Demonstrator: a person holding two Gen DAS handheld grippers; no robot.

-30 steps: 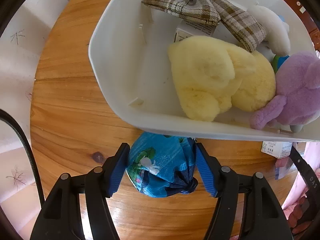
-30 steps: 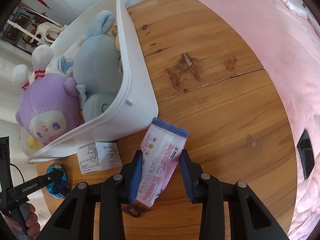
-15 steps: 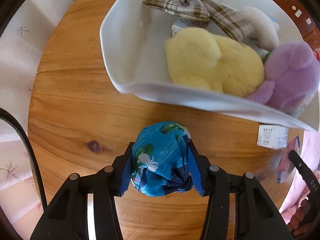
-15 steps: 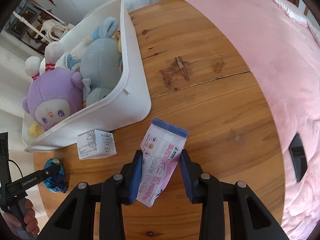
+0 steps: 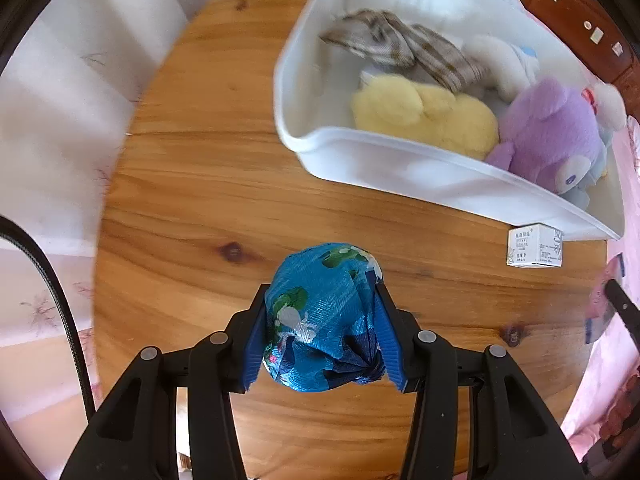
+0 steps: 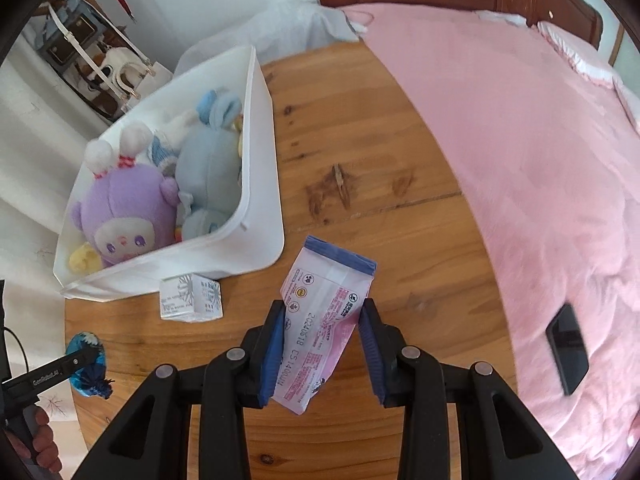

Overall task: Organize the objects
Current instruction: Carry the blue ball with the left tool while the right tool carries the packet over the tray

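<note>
Both pictures are bright with soft daylight and show no hard shadows. The wooden desk (image 5: 208,184) carries a mild sheen, and the white bin (image 5: 400,168) is washed nearly featureless on its lit wall. In the left view the plaid cloth (image 5: 400,48) and yellow plush (image 5: 424,120) are smeared by motion blur. Fisheye bending curves the desk's edges, and black vignette fills every corner. The pink bed (image 6: 520,160) looks slightly overexposed and soft.

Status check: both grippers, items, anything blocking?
Left gripper shut on blue bundle. Right gripper shut on pink packet. White bin ahead; small box beside it.
</note>
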